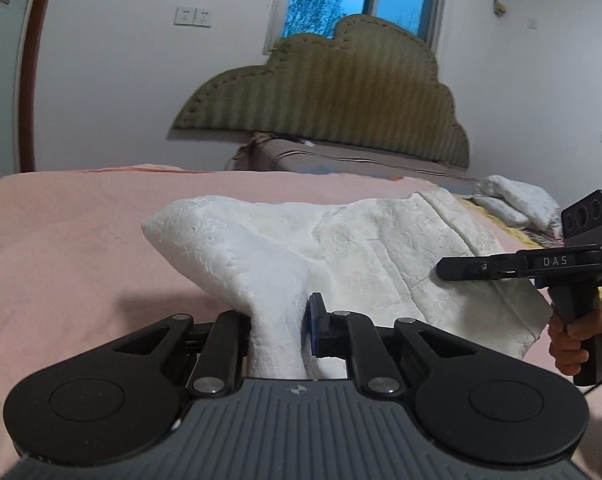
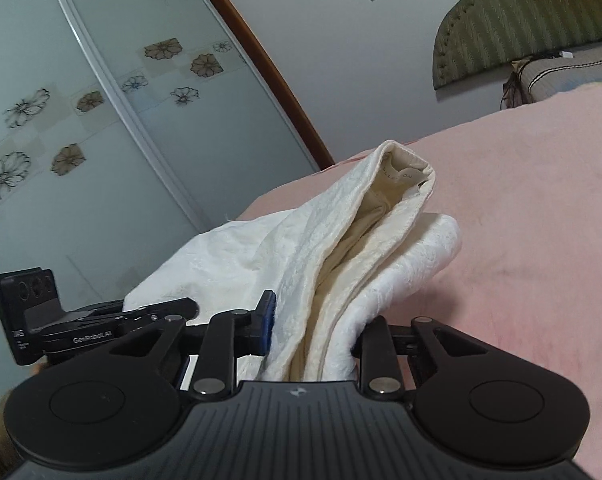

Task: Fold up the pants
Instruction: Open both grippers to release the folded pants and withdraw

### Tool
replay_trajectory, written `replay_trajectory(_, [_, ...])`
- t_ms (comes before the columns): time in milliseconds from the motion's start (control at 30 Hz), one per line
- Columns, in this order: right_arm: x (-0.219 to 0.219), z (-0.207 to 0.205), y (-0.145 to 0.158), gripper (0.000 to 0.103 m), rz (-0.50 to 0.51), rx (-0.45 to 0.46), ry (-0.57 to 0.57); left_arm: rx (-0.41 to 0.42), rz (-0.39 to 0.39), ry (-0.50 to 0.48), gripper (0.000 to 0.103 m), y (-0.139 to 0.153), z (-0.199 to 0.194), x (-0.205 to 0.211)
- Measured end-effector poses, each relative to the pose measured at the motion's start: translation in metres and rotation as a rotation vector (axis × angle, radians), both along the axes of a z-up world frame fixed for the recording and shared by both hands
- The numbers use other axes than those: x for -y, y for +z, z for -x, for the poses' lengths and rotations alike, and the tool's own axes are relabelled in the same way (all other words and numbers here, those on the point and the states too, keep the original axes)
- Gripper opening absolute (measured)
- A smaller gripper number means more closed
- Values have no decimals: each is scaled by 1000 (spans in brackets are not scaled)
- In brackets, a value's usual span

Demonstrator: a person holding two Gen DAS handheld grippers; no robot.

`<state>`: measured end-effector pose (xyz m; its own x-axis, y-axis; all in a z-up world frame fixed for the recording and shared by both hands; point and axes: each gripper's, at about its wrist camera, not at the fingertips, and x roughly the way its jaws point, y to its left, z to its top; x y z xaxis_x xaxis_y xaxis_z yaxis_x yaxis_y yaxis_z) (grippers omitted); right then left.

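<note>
In the left wrist view, the left gripper (image 1: pixel 277 328) pinched a bunched fold of the white pants (image 1: pixel 341 248), which rose from between its fingers at six o'clock and spread toward one o'clock over the pink bedspread (image 1: pixel 69 240). At three o'clock the right gripper (image 1: pixel 445 270) clamped the cloth's far edge, a hand (image 1: pixel 581 340) on its grip. A green headboard (image 1: pixel 341 92) stood at twelve.

In the right wrist view, the right gripper (image 2: pixel 317 332) pinched thick layers of the pants (image 2: pixel 341 248), the waistband reaching toward twelve o'clock. The left gripper (image 2: pixel 189 306) sat at nine o'clock, against the cloth.
</note>
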<state>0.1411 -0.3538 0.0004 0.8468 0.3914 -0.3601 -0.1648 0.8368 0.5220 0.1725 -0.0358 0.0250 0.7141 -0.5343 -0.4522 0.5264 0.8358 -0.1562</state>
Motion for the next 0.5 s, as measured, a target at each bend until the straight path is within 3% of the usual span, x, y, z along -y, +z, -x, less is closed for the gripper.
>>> replay_trajectory(167, [-9, -49, -31, 25, 53, -106, -26, -88, -57, 71, 15, -29, -37, 0])
replay_trajectory(267, [-14, -57, -46, 41, 140, -185, -94, -112, -91, 107, 22, -45, -45, -2])
replay_trajectory(400, [-5, -41, -49, 49, 102, -204, -117, -163, -59, 140, 49, -43, -46, -16])
replay_trajectory(433, [-5, -32, -46, 56, 118, -201, -137, -171, -69, 160, 57, -41, -47, -19])
replay_trajectory(500, [-13, -11, -34, 58, 229, -167, -231, -139, -114, 233, 64, -37, -36, -23])
